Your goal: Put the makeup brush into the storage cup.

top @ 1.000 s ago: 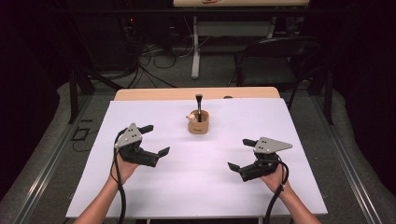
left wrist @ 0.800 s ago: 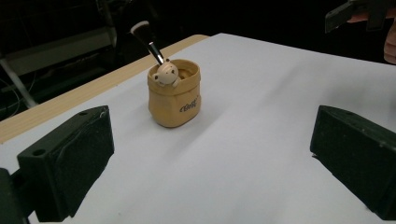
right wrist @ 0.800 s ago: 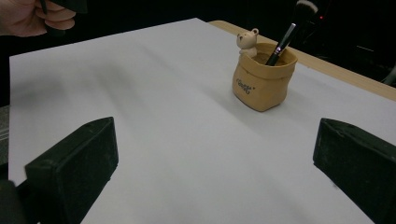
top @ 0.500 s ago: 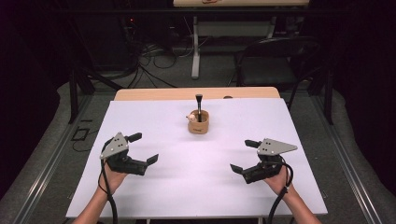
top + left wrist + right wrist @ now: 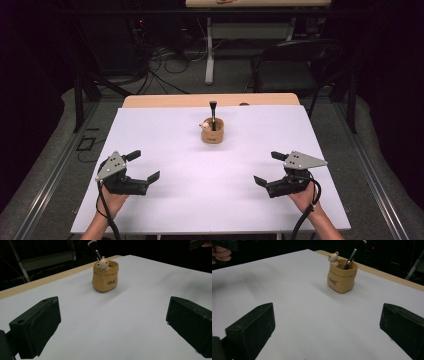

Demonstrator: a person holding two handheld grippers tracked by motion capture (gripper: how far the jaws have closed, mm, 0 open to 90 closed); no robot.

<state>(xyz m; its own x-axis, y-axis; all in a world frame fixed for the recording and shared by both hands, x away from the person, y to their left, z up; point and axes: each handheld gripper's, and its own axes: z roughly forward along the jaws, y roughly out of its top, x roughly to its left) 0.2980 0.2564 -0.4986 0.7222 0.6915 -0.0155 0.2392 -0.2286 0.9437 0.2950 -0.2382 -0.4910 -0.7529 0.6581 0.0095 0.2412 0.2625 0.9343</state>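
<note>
A tan bag-shaped holder [image 5: 213, 133] [image 5: 105, 276] [image 5: 342, 275] stands at the far middle of the white table [image 5: 210, 180]. A small bear figure [image 5: 102, 263] [image 5: 333, 257] peeks over its rim and a dark pen [image 5: 213, 113] [image 5: 350, 259] stands in it. My left gripper [image 5: 144, 166] rests near the front left, open, with nothing between its jaws. My right gripper [image 5: 268, 168] is near the front right, also open and empty. Both point toward the holder from well short of it.
A bare wooden strip [image 5: 165, 101] runs along the table's far edge. Beyond it stand a dark chair [image 5: 295, 62], a white table leg [image 5: 210, 50] and floor cables [image 5: 160, 65]. A hand [image 5: 220, 253] of the person shows at the far left of the right gripper view.
My left gripper has drawn back toward the front left corner of the table. The right gripper has shifted slightly to the right. Both stay open.
</note>
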